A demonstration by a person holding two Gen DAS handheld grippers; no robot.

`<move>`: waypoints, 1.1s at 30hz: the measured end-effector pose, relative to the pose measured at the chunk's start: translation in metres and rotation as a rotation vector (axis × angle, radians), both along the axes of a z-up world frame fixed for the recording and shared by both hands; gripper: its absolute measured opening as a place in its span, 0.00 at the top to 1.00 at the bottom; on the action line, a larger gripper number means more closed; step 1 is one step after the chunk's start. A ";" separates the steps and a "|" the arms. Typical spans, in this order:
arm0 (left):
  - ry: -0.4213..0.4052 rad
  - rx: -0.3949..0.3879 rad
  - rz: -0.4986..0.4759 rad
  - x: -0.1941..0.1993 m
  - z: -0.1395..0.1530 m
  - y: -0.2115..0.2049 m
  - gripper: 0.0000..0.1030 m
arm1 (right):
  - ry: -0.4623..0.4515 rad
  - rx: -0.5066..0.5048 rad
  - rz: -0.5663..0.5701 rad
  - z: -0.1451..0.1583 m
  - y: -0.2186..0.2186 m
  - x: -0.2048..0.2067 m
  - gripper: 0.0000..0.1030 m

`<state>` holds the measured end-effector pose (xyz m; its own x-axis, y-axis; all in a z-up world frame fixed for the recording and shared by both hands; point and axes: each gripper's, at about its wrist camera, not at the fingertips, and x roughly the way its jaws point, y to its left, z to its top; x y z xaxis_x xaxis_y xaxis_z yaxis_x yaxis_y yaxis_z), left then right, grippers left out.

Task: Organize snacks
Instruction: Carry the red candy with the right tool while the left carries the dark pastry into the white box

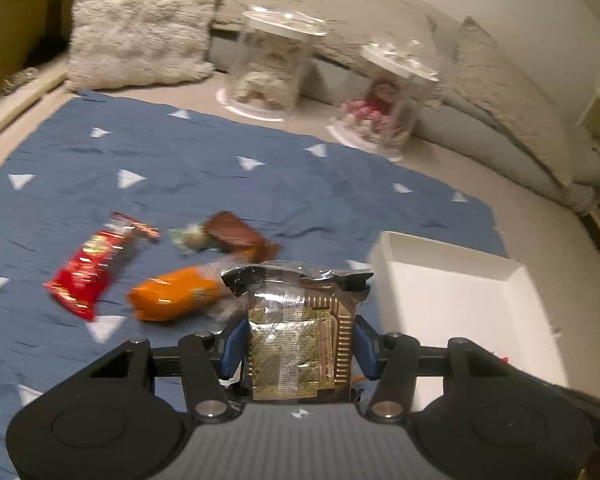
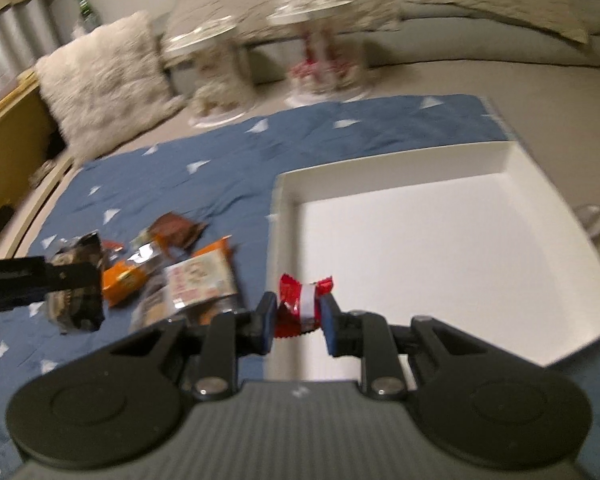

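A blue cloth with white triangles [image 1: 220,184] covers a beige couch seat, with a shaggy cushion [image 1: 140,24] and two clear lidded jars [image 1: 272,68] along the backrest beyond the cloth's far edge. A shallow white box [image 2: 440,248] sits at one edge of the cloth and has nothing visible inside it.

The left gripper [image 1: 296,340] pinches a gold-and-black foil snack packet [image 1: 296,320] between its blue pads [image 1: 232,340], holding it clear of the cloth, just beside the box's near corner. On the cloth beyond the packet, away from the box, lie a red wrapper [image 1: 92,268], an orange packet [image 1: 176,296], a brown bar [image 1: 240,236] and a small pale green sweet [image 1: 188,238], loosely clustered.

The right gripper [image 2: 296,320] is pressed together on a small red-and-white wrapped candy [image 2: 300,304], held above the box's near edge on the side facing the snack pile. Motion blur hides any print on the wrappers.
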<state>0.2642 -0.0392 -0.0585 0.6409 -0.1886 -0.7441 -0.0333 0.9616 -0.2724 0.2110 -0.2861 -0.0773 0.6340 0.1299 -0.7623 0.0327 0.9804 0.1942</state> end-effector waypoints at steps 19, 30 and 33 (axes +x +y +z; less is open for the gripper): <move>0.086 -0.252 -0.135 0.020 -0.035 -0.121 0.46 | 0.030 -0.058 -0.154 -0.017 -0.095 -0.024 0.73; 0.170 -0.386 -0.141 0.046 -0.076 -0.157 0.46 | 0.055 -0.060 -0.220 -0.023 -0.132 -0.026 0.73; 0.198 -0.365 -0.153 0.051 -0.085 -0.164 0.46 | 0.067 -0.057 -0.231 -0.030 -0.131 -0.006 0.73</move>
